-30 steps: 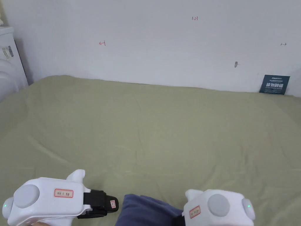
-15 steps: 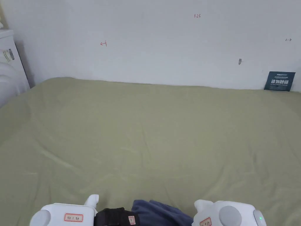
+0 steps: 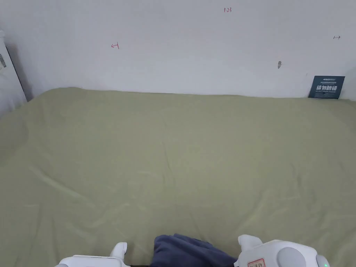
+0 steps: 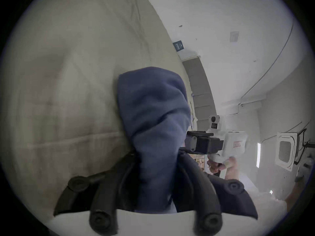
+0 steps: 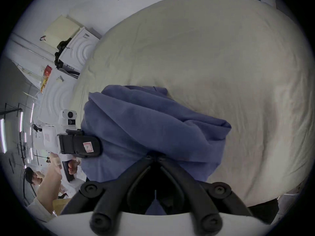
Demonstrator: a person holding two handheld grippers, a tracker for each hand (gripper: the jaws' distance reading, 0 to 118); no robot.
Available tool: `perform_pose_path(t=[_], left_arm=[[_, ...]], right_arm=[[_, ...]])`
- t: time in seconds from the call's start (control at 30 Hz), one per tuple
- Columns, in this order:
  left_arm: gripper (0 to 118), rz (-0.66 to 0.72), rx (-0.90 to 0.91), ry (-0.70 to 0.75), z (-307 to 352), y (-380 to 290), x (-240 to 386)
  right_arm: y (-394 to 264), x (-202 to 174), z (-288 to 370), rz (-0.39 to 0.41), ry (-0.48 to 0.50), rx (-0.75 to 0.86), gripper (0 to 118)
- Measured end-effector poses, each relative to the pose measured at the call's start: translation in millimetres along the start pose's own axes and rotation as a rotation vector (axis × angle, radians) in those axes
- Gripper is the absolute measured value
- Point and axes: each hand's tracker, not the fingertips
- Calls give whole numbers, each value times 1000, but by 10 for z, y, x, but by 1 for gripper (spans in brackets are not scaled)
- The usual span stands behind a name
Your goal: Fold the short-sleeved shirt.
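Jaws of both the left gripper point(image 4: 156, 161) and the right gripper point(image 5: 154, 157) are clamped on the bunched blue shirt point(image 5: 153, 129), which hangs between them above the bed point(image 3: 180, 153). Next, I'd guess, it needs spreading flat.

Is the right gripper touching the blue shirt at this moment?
Touching. In the right gripper view, the right gripper has both jaws closed together on a fold of the blue shirt, and the cloth bunches where they meet.

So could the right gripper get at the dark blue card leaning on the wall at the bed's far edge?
Probably not now: the right gripper is shut on the bunched blue shirt, and the card stands across the whole green bed.
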Motion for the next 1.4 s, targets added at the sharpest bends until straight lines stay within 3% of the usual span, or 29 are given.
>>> perform_pose_path(t=[0.33, 0.63, 0.87, 1.07, 1.2, 1.4], left_arm=[[30, -20, 48, -33, 296, 97, -62], [30, -35, 138, 72, 1560, 459, -406], [30, -48, 144, 188, 2689, 896, -803], [30, 27, 91, 352, 3470, 1344, -1299], [30, 20, 89, 391, 3771, 1437, -1292], [30, 25, 118, 462, 4110, 1402, -1249]], right_arm=[[15, -374, 118, 29, -28, 50, 0], [222, -1447, -65, 139, -18, 114, 0], [413, -2384, -648, 141, 64, 85, 0], [504, -3037, -1061, 168, 107, 76, 0], [507, -3214, -1255, 190, 145, 43, 0], [534, -3154, -1416, 189, 104, 12, 0]])
